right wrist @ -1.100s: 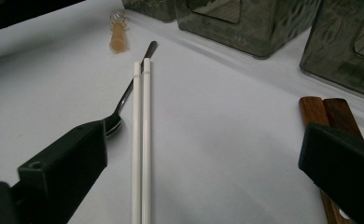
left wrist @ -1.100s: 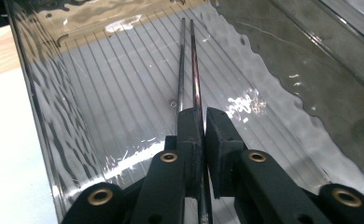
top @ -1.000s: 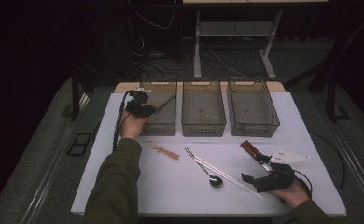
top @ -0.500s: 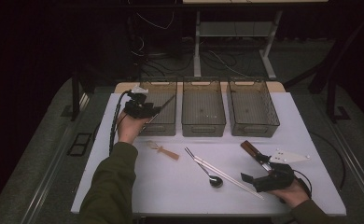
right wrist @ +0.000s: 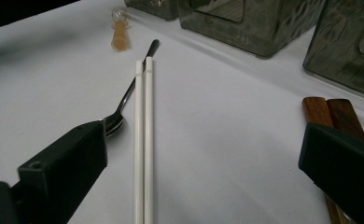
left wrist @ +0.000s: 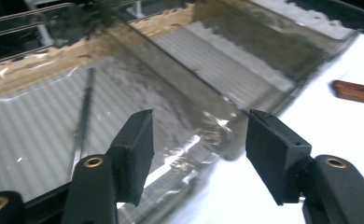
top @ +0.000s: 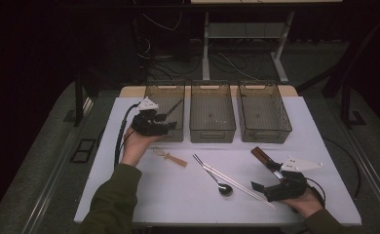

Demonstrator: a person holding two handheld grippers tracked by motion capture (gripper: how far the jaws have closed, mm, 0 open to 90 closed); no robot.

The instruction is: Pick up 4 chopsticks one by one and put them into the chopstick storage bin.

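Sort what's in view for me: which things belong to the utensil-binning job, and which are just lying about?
Part of the job: left bin, dark utensil lying in it, middle bin, right bin, spoon, white chopsticks, brown-handled pair, small wooden utensil.

Just lying about: floor cables, metal frame behind the table.

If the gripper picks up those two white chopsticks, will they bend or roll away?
The white chopsticks look straight and rigid, so they probably won't bend. They are long and thin, so they may well tip if gripped near one end. Lying loose side by side on the smooth table, one could slip or roll from the open right gripper.
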